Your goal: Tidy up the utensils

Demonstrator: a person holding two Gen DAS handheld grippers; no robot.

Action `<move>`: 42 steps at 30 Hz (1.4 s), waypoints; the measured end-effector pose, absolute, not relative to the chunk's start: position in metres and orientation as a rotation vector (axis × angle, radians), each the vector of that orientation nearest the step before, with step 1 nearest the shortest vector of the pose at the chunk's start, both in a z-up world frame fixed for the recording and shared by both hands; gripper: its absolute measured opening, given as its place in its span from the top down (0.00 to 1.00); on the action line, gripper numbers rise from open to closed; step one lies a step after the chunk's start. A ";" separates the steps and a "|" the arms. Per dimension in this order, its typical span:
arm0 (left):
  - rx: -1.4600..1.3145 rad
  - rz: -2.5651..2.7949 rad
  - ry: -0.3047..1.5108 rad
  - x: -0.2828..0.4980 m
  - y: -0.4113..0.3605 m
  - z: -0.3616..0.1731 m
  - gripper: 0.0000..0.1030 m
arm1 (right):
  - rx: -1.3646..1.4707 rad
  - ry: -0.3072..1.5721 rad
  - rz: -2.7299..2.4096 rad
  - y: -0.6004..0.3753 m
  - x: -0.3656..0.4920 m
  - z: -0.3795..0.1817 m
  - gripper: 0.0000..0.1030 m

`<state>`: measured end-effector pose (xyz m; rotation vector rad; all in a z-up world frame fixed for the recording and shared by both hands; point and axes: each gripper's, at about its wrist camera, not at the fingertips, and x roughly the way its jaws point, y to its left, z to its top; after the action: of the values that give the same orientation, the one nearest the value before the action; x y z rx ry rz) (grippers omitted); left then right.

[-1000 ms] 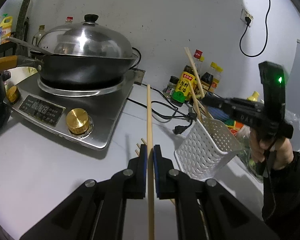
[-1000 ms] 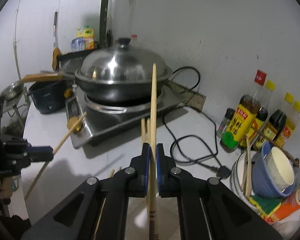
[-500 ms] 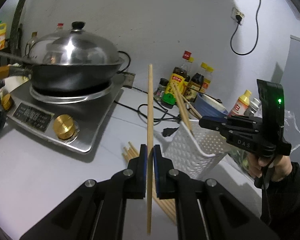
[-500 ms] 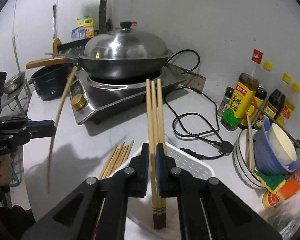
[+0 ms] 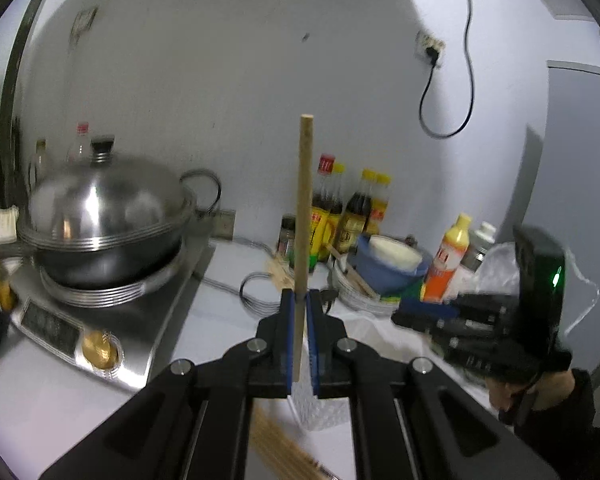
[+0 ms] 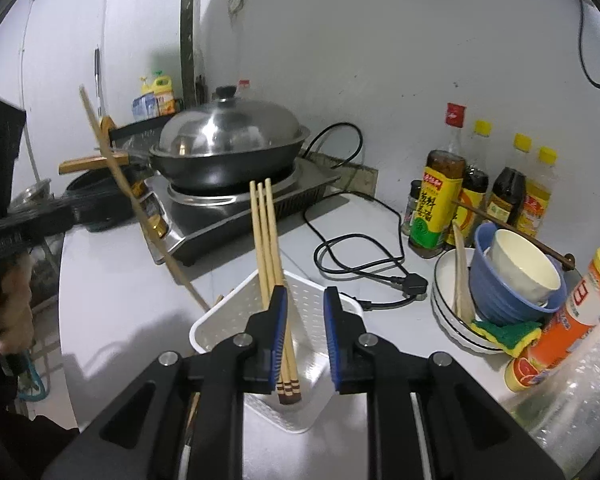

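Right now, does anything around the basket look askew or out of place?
Yes. Loose chopsticks lie scattered on the counter beside the white basket, and one dark chopstick lies slanted across the stacked bowls instead of with the rest.

The left black two-finger gripper (image 5: 299, 312), its blue-padded fingers (image 5: 286, 332) pressed together, grips a single wooden chopstick (image 5: 303, 216) standing upright. The right black gripper (image 6: 305, 300) tilts downward, its jaws opening, one pad against three wooden chopsticks (image 6: 269, 248).
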<state>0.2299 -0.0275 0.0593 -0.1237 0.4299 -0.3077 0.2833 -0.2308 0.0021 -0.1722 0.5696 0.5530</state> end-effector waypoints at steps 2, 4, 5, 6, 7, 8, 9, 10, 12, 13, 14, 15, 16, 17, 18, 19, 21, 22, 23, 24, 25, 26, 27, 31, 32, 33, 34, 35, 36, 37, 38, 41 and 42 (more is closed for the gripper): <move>-0.111 -0.308 0.395 0.230 -0.033 0.075 0.95 | -0.160 0.560 0.551 -0.237 0.282 0.005 0.84; -0.098 -0.316 0.366 0.229 -0.039 0.089 0.95 | -0.146 0.548 0.549 -0.244 0.281 0.007 0.84; -0.093 -0.321 0.356 0.229 -0.042 0.094 0.95 | -0.140 0.542 0.548 -0.247 0.280 0.009 0.84; -0.087 -0.326 0.344 0.228 -0.046 0.100 0.95 | -0.133 0.536 0.547 -0.251 0.279 0.010 0.84; -0.082 -0.333 0.331 0.227 -0.049 0.105 0.95 | -0.127 0.530 0.545 -0.254 0.278 0.011 0.84; -0.079 -0.340 0.321 0.225 -0.052 0.110 0.95 | -0.123 0.527 0.543 -0.256 0.278 0.012 0.84; -0.077 -0.349 0.313 0.224 -0.055 0.113 0.95 | -0.118 0.522 0.542 -0.260 0.277 0.013 0.84; -0.071 -0.362 0.308 0.224 -0.060 0.116 0.95 | -0.115 0.519 0.540 -0.262 0.277 0.014 0.84; -0.068 -0.386 0.321 0.226 -0.068 0.115 0.95 | -0.106 0.516 0.534 -0.269 0.275 0.014 0.84; -0.074 -0.401 0.338 0.229 -0.071 0.112 0.95 | -0.105 0.517 0.532 -0.270 0.275 0.014 0.84; -0.085 -0.418 0.357 0.233 -0.073 0.108 0.95 | -0.104 0.518 0.529 -0.271 0.274 0.014 0.84; -0.095 -0.432 0.375 0.236 -0.075 0.104 0.95 | -0.105 0.519 0.524 -0.273 0.274 0.013 0.84; -0.109 -0.448 0.399 0.241 -0.078 0.097 0.95 | -0.105 0.520 0.521 -0.274 0.274 0.012 0.83; -0.116 -0.455 0.419 0.245 -0.081 0.090 0.95 | -0.105 0.523 0.518 -0.275 0.273 0.010 0.83; -0.120 -0.458 0.446 0.252 -0.084 0.082 0.95 | -0.105 0.525 0.516 -0.276 0.272 0.009 0.82; -0.136 -0.465 0.482 0.260 -0.086 0.072 0.95 | -0.104 0.527 0.513 -0.277 0.272 0.007 0.82; -0.177 -0.486 0.550 0.273 -0.088 0.052 0.95 | -0.099 0.531 0.507 -0.280 0.272 0.005 0.78; -0.199 -0.490 0.591 0.281 -0.089 0.040 0.95 | -0.095 0.532 0.504 -0.282 0.272 0.003 0.78; -0.208 -0.487 0.615 0.287 -0.090 0.030 0.95 | -0.093 0.534 0.501 -0.283 0.273 0.002 0.78; -0.212 -0.481 0.643 0.294 -0.090 0.019 0.95 | -0.088 0.537 0.496 -0.285 0.273 0.001 0.78; -0.222 -0.469 0.669 0.299 -0.090 0.010 0.95 | -0.086 0.539 0.494 -0.286 0.274 0.000 0.78; -0.238 -0.458 0.695 0.304 -0.089 0.000 0.95 | -0.083 0.543 0.493 -0.287 0.274 -0.002 0.78; -0.251 -0.451 0.720 0.308 -0.088 -0.008 0.95 | -0.082 0.547 0.492 -0.286 0.275 -0.003 0.78; -0.206 -0.365 0.739 0.314 -0.086 -0.019 0.95 | -0.093 0.562 0.492 -0.282 0.278 -0.008 0.77; -0.205 -0.360 0.749 0.317 -0.085 -0.021 0.95 | -0.094 0.565 0.493 -0.281 0.278 -0.009 0.75; -0.200 -0.352 0.762 0.319 -0.085 -0.023 0.95 | -0.094 0.569 0.493 -0.280 0.280 -0.010 0.71; -0.193 -0.340 0.772 0.321 -0.085 -0.025 0.95 | -0.093 0.571 0.493 -0.279 0.281 -0.011 0.69; -0.184 -0.327 0.782 0.324 -0.084 -0.027 0.94 | -0.091 0.573 0.493 -0.278 0.283 -0.012 0.67; -0.181 -0.328 0.786 0.324 -0.084 -0.029 0.94 | -0.090 0.575 0.493 -0.277 0.283 -0.012 0.67; -0.181 -0.332 0.785 0.324 -0.083 -0.029 0.94 | -0.091 0.578 0.493 -0.276 0.284 -0.013 0.67; -0.178 -0.333 0.786 0.323 -0.083 -0.029 0.94 | -0.094 0.579 0.492 -0.275 0.285 -0.014 0.67; -0.152 -0.342 0.771 0.318 -0.084 -0.023 0.85 | -0.100 0.586 0.491 -0.271 0.286 -0.015 0.66; -0.148 -0.348 0.764 0.316 -0.086 -0.021 0.73 | -0.103 0.589 0.490 -0.270 0.286 -0.015 0.66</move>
<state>0.3159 -0.0856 -0.0209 -0.1476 0.7641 -0.3476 0.2864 -0.2701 -0.0151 -0.1027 0.5887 0.4895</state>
